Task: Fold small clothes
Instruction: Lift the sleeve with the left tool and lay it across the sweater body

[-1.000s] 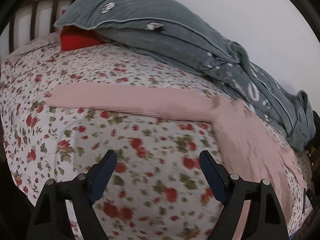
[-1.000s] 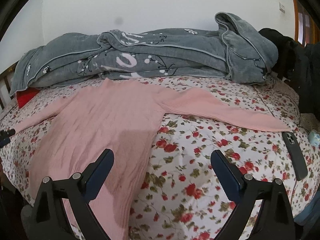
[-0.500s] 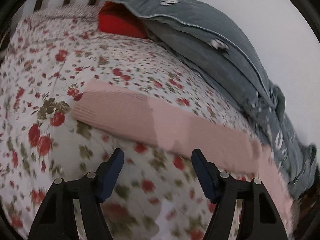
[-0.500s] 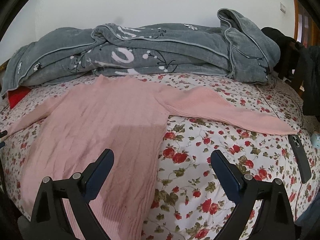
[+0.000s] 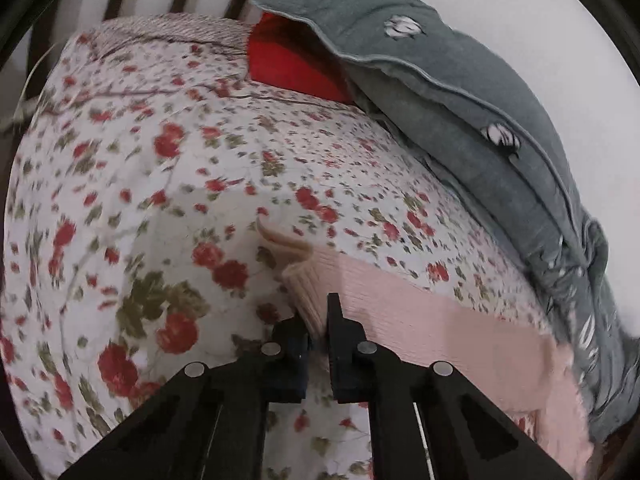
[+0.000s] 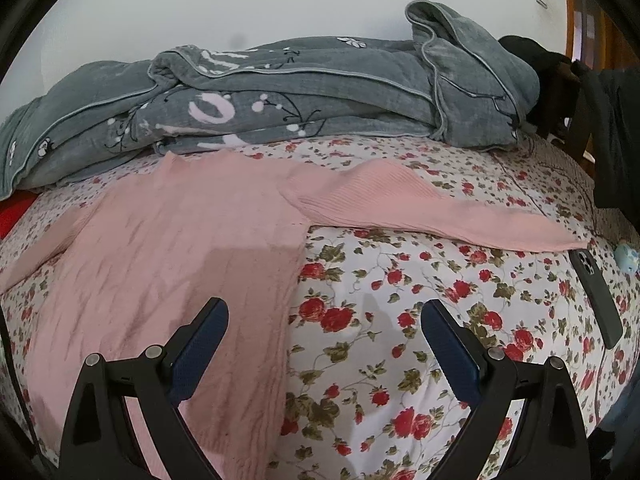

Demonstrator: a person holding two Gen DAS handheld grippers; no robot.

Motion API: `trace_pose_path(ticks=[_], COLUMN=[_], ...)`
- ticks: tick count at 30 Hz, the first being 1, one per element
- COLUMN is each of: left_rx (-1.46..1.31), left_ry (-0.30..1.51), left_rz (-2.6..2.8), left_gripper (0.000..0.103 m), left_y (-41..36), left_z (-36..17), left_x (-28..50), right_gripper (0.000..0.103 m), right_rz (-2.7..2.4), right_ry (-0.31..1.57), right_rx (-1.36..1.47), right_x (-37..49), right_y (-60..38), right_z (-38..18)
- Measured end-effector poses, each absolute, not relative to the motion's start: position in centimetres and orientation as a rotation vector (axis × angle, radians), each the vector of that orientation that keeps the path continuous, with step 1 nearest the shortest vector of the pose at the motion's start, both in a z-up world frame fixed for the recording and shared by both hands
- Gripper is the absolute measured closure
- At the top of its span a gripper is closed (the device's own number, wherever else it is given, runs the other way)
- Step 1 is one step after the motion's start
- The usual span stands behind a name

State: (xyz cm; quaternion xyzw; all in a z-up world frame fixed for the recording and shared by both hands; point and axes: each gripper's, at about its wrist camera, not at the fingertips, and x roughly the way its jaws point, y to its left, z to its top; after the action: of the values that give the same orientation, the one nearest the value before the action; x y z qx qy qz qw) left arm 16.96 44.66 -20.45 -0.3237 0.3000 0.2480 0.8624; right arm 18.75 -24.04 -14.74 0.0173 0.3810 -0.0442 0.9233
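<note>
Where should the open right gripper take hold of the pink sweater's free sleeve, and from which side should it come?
Probably the cuff of the pink sweater, approached from its free outer end near the phone; the sleeve lies flat and straight.

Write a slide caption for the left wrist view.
Left gripper pinches the pink sweater's sleeve cuff on the floral bedsheet.

Pink sweater, red-floral sheet
</note>
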Motion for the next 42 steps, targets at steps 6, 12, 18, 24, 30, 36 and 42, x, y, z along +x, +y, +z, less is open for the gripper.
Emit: trace_pose_path(ticks=[6,12,18,24,30,36,42], left_rx=[-0.523,-0.365,-0.255,-0.189,-0.181,-0.142,-0.102], left_ry=[0.595,0.554,0.543,0.592,0.692,0.791,0.889], left_rz=[0.467,0.320,0.143,-0.027,-0.145,-0.211,-0.248], left_gripper=[0.096,0.096,0.096,0.097,0.097,0.097,0.096], left_y=[39.7,29.5,16.8,4.2,-5.5,-11.4,-14.2], left_z=[-14.6,-8.1,-4.2,-5.3,-9.7,-14.4,-18.0], left_x=[19.0,23.2,28.2,32.1,35.3,37.4,38.1], right_gripper=[0.008,0.008,0.008,0.008,0.008,0.008,0.008], right_rz=[-0.101,-0.118,-0.120,-0.121,-0.104,-0.108,-0.127], right_ry=[0.756,0.728,0.719,0.702,0.716,0.732,0.747], right_rx=[0.061,0.086,0.099,0.109,0.108,0.120,0.129], right_x=[17.9,16.3,14.1,12.1,11.4,11.9,13.0], right_y=[-26.6,-30.5,-34.6,-37.6,-39.7,-41.2,-42.7], right_z=[-13.8,-12.8,-12.5,-12.6,-13.3,-14.2,-15.5])
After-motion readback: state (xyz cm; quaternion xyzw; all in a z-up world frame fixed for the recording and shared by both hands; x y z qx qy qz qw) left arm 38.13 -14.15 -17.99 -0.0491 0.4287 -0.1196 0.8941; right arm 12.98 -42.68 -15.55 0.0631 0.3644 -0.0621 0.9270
